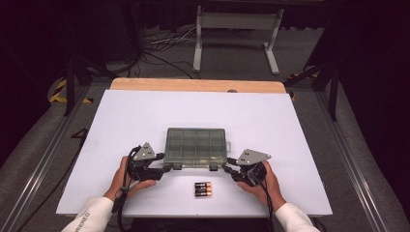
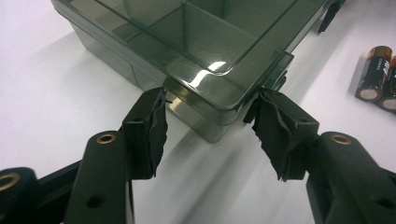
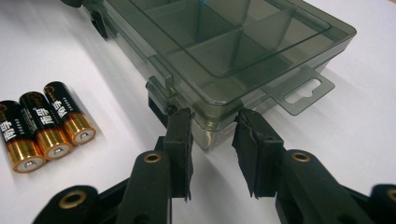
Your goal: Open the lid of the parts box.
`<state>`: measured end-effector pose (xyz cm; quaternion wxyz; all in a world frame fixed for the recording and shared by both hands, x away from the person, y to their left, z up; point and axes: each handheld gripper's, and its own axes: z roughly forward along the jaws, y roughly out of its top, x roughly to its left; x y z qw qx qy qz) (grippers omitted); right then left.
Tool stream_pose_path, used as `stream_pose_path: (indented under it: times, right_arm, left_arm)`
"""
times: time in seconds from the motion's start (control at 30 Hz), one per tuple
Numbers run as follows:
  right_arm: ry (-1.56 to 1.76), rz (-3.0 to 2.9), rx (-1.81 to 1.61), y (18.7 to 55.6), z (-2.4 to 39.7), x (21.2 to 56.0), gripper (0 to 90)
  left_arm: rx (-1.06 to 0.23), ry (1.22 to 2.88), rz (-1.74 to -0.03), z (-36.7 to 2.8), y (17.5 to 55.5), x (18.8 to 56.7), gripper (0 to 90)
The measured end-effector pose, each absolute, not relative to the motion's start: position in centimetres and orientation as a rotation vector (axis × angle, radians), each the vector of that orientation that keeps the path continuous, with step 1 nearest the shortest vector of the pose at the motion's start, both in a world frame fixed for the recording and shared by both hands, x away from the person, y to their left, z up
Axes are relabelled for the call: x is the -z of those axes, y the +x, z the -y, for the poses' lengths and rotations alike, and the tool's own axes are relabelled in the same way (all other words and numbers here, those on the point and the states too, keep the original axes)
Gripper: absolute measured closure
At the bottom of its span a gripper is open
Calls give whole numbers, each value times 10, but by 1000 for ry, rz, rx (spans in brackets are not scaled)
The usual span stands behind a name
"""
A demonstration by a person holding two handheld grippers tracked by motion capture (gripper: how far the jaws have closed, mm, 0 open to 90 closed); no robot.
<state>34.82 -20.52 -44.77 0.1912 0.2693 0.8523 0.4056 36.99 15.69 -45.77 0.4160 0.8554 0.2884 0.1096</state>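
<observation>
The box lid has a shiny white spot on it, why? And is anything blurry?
In the left gripper view, light glints off the box lid; the batteries at the edge look soft. In the high view, the room behind the table is dark.

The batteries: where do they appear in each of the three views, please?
High view: the batteries lie low in the centre, in front of the box.
Left gripper view: at the right edge, partly cut off.
Right gripper view: at the left, three side by side.
Shared landmark: the smoky transparent compartment box.
</observation>
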Motion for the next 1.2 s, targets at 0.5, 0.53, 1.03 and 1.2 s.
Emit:
stream_pose_path:
  times: [0.5,0.53,1.03,1.2]
  right_arm:
    - [721,-2341,-1145,344,203,444,744]
    - [717,-2339,-1144,344,203,444,741]
    - [685,-2199,-1090,343,205,439,623]
    - [618,-2140,-1082,344,202,434,634]
  left_arm:
    - [-305,2122,-715,-159,366,453,520]
    - [-315,2123,-712,-160,366,452,522]
    - [-448,2085,-694,-164,363,443,453]
    - [-520,2067,-702,-165,363,440,430]
